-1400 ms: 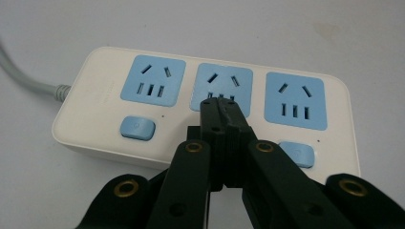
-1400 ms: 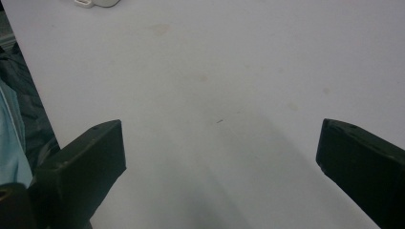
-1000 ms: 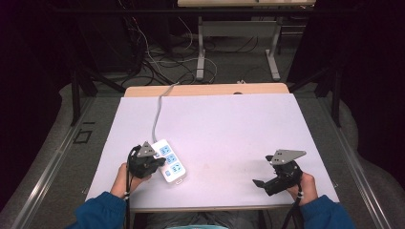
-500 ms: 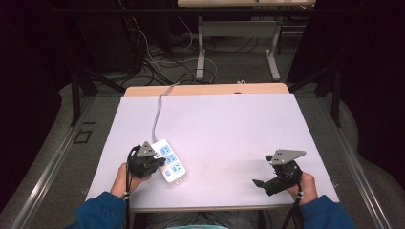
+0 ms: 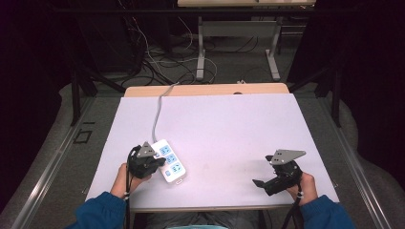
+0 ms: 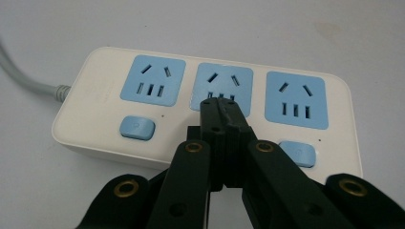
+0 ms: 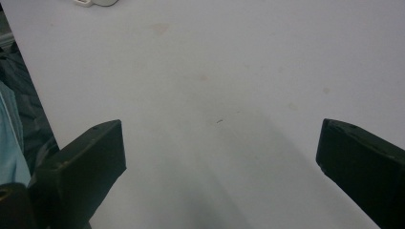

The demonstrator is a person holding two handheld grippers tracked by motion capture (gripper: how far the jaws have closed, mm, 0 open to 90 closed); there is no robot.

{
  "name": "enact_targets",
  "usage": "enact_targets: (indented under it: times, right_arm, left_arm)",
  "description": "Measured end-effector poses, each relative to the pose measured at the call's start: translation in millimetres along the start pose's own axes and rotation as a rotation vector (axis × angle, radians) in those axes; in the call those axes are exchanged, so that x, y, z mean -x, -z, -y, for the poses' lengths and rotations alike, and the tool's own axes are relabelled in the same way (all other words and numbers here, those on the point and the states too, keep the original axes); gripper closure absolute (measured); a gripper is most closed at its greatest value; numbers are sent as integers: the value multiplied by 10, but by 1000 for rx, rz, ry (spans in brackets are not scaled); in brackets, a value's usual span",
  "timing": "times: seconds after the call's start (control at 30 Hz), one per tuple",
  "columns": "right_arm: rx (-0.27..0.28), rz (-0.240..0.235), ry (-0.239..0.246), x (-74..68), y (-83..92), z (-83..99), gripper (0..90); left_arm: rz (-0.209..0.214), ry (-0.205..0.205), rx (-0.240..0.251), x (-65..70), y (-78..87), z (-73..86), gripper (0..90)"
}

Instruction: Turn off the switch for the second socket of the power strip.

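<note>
your left gripper (image 6: 220, 102) has its black jaws pressed together with nothing between them, tips over the middle blue socket of the power strip (image 6: 95, 102). that strip is a glossy white rounded slab with three matte blue socket faces and small blue rocker buttons; it lies at the near-left of the table (image 5: 229, 124), its grey cable (image 5: 156, 114) running to the far edge. your right gripper (image 5: 267, 183) sits near the front-right edge, jaws spread wide and holding nothing. the tabletop is a smooth pale sheet, faintly stained, with broad bare room between your hands.
</note>
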State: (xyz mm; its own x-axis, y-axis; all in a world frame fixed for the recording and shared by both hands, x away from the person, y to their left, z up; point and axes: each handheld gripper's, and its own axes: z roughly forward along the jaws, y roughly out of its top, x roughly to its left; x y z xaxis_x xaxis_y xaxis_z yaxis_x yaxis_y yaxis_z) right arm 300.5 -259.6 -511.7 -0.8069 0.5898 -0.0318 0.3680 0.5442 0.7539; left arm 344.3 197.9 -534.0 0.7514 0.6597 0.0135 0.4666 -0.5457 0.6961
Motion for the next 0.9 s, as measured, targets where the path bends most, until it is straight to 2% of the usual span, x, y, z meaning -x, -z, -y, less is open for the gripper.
enact_targets:
  times: [0.3,0.37,0.47,0.6,0.67,0.73,0.9]
  right_arm:
    - [0,0,3,2,-1,0,19]
    - [0,-1,5,3,-1,-1,19]
    - [-1,-1,1,3,-1,0,19]
    - [-2,-1,-1,-2,0,-1,19]
    - [0,-1,12,10,-5,-2,19]
    - [-2,-1,4,1,-1,-2,19]
    - [1,1,8,5,-4,-2,19]
  left_arm:
    - [-18,-10,1,19,2,-8,900]
    - [-14,-9,-17,17,12,-15,900]
    - [-11,-8,-6,18,15,-26,900]
    - [-8,-1,-19,16,22,-32,900]
    - [-16,-4,-21,17,25,-39,900]
    - [-20,-5,-7,20,45,-54,900]
    - [-25,-4,20,30,92,-95,801]
